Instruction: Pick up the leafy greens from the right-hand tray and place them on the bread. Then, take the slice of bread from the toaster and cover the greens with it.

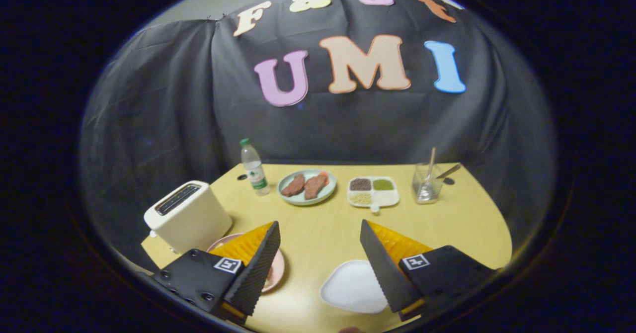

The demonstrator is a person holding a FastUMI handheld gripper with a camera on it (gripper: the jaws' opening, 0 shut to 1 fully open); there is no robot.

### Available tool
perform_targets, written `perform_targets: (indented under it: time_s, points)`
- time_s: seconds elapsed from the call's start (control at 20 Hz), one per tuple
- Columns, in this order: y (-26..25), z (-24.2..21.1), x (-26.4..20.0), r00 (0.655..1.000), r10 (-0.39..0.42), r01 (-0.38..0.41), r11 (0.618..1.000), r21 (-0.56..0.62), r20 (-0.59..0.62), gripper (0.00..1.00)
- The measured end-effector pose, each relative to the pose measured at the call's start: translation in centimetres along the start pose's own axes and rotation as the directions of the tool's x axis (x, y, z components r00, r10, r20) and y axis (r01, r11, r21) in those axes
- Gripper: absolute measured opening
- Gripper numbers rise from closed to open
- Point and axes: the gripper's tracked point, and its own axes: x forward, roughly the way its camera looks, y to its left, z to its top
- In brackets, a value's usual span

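The gripper (318,246) hangs wide open over the table (323,233), holding nothing. Low in frame, a white tray (350,288) sits just left of the right finger; I can't make out greens on it. The toaster (188,216) waits at lower left beside a pink plate (276,271).

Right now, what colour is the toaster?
Cream white toaster, with a dark slot on top, seen in the gripper view.

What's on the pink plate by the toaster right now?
The pink plate lies mostly behind a finger of the open gripper; its exposed rim looks bare, the rest is hidden.
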Motion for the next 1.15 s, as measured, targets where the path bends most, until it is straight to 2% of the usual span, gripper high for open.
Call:
perform_targets:
  time_s: [0.15,0.3,0.4,0.7,1.15]
  points:
    - [-3.6,2.8,-1.2,0.991,-0.086,0.090,0.995,-0.036,0.102,1.00]
    - [-6.9,5.4,-2.2,0.965,-0.179,0.193,0.980,-0.052,0.192,1.00]
    - [-8.0,6.4,-2.7,0.952,-0.208,0.225,0.973,-0.050,0.225,1.00]
    - [-8.5,8.5,-3.2,0.927,-0.238,0.264,0.963,-0.052,0.291,1.00]
    - [-6.6,10.8,-3.6,0.908,-0.206,0.255,0.963,-0.089,0.366,1.00]
